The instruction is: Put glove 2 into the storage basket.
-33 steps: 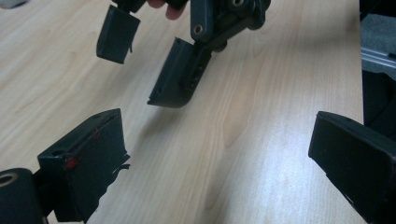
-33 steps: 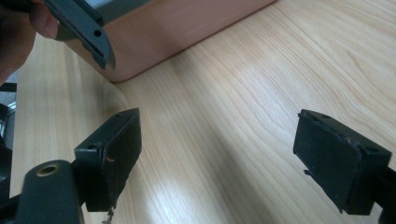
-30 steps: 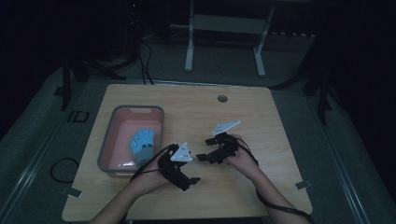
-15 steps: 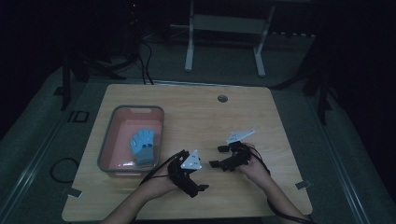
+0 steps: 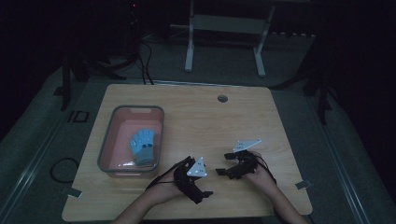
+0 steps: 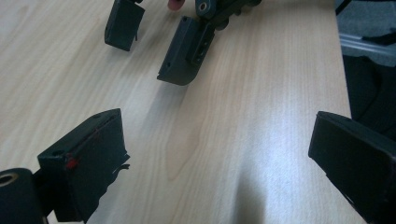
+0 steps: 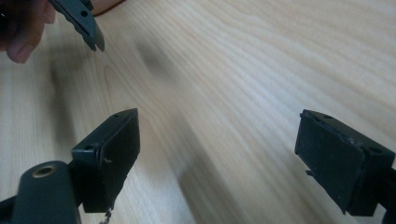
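Your left hand-held gripper [image 5: 201, 186] and right hand-held gripper [image 5: 226, 164] sit low at centre frame, both with jaws spread, holding nothing — the blue glove [image 5: 143, 147] lies in the pink bin [image 5: 112, 135], left of them on the surface [image 5: 210, 126].

Dim room, grey floor [image 5: 42, 140], white stand [image 5: 224, 28], black cables [image 5: 144, 56]

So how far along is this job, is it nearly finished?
It looks close to finished. The blue glove already lies inside the pink bin. Nothing is in hand: the left gripper and right gripper are both open and empty above bare wooden table. Judging by that, little seems left.
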Motion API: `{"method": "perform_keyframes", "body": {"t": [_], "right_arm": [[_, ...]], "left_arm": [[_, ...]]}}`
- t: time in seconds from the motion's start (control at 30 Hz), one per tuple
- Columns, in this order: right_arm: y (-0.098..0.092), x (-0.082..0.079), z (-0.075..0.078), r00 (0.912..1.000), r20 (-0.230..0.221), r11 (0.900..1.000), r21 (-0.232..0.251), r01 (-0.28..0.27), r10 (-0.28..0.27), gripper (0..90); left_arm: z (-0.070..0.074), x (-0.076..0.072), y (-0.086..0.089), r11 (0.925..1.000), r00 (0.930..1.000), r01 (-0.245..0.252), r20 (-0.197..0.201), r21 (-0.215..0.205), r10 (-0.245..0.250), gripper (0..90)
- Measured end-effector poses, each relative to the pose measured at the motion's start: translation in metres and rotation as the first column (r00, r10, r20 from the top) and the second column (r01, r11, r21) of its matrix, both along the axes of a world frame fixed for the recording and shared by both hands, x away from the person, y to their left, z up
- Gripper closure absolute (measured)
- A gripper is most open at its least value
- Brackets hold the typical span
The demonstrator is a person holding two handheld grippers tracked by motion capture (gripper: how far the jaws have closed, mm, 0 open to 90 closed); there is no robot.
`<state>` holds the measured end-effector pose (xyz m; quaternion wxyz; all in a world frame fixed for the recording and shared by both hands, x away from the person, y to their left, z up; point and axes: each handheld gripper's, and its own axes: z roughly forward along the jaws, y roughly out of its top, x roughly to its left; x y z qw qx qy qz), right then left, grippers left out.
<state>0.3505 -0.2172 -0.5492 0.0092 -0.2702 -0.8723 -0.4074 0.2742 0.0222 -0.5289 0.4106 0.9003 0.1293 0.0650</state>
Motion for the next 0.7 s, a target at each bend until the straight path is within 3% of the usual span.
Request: {"method": "perform_keyframes", "body": {"t": [0.3, 0.5, 0.7], "right_arm": [[-0.015, -0.007, -0.006, 0.9993, 0.017, 0.999, 0.020, 0.032, -0.032, 14.0], [-0.029, -0.015, -0.007, 0.9976, 0.039, 0.998, 0.044, 0.055, -0.057, 14.0], [-0.039, -0.021, -0.006, 0.9964, 0.054, 0.997, 0.037, 0.063, -0.065, 14.0]], "left_arm": [[-0.009, -0.004, -0.006, 0.9999, 0.9999, 0.014, -0.010, 0.000, -0.014, 4.2], [-0.014, -0.007, -0.010, 0.9999, 0.9999, 0.014, 0.004, 0.001, -0.014, 4.2], [-0.020, -0.008, -0.012, 0.9998, 0.9998, 0.019, -0.003, -0.004, -0.019, 4.2]]}}
